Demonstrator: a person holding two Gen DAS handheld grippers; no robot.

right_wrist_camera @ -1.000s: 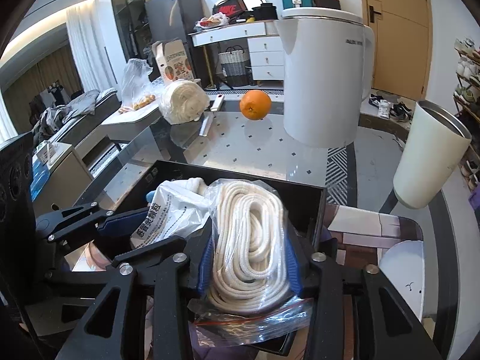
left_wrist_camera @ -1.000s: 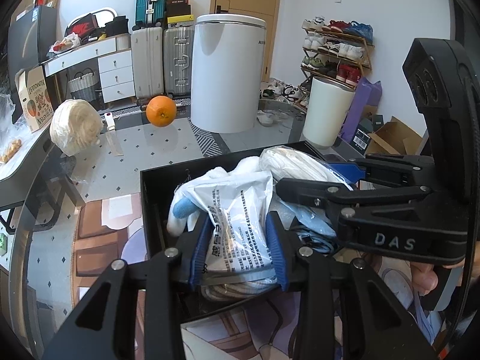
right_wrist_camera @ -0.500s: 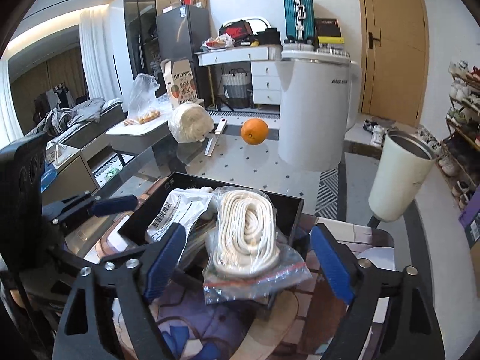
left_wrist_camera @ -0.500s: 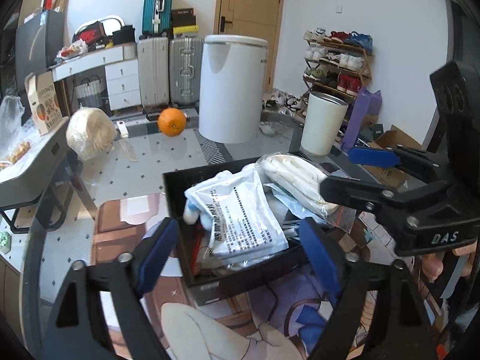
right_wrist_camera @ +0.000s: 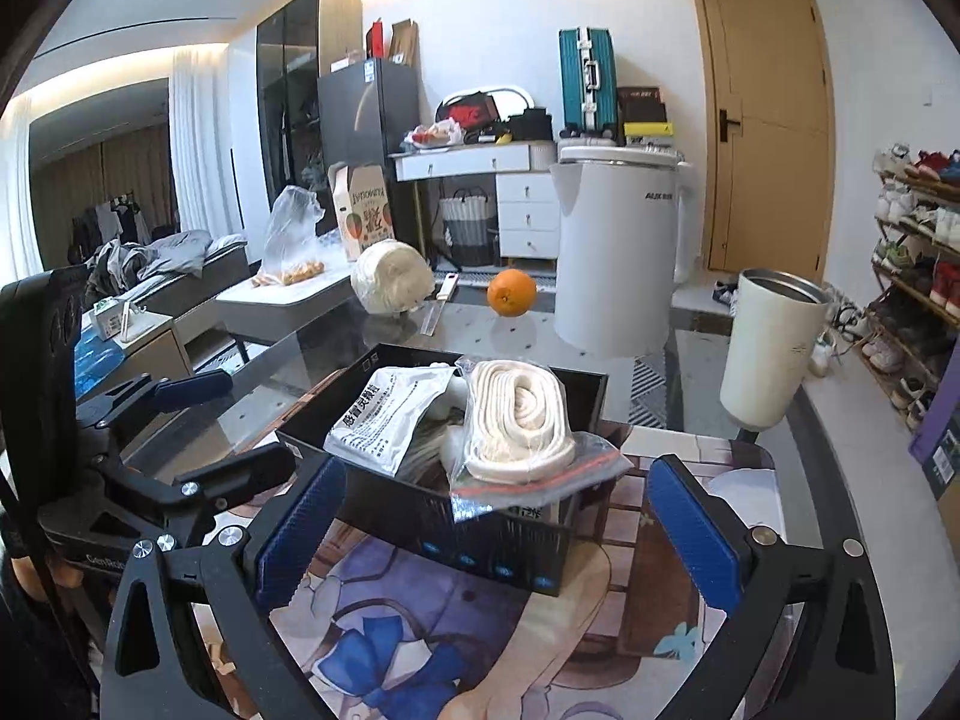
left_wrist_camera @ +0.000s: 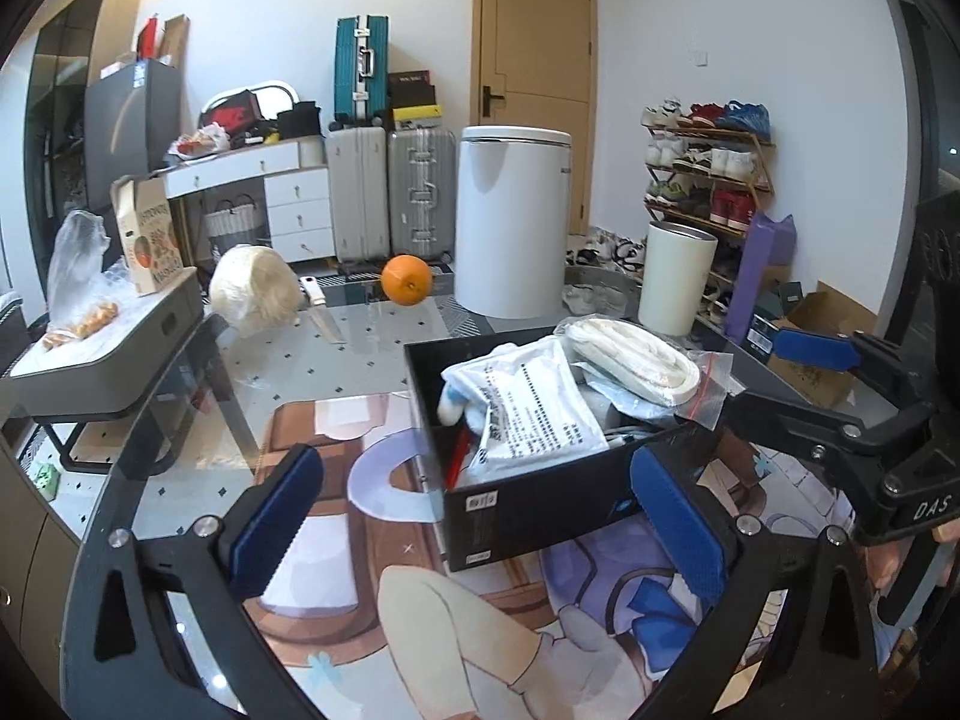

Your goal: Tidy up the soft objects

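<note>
Now we see both grippers just opened wide, left gripper (left_wrist_camera: 474,510) and right gripper (right_wrist_camera: 498,516), nothing between them; the white pouch (left_wrist_camera: 528,402) and rope bag (right_wrist_camera: 522,420) lie ahead in the black box (right_wrist_camera: 480,531), open mat around its near edge.

We see a glass table (left_wrist_camera: 180,396) with a cartoon-printed mat (left_wrist_camera: 372,546) spread over its near part. A black box (left_wrist_camera: 540,504) stands on the mat. Farther back, directly on the glass, sit an orange (left_wrist_camera: 407,279), a white kettle (left_wrist_camera: 511,222), a pale tumbler (left_wrist_camera: 677,277), a knife (left_wrist_camera: 321,315) and a cream bundle (left_wrist_camera: 255,288).
</note>
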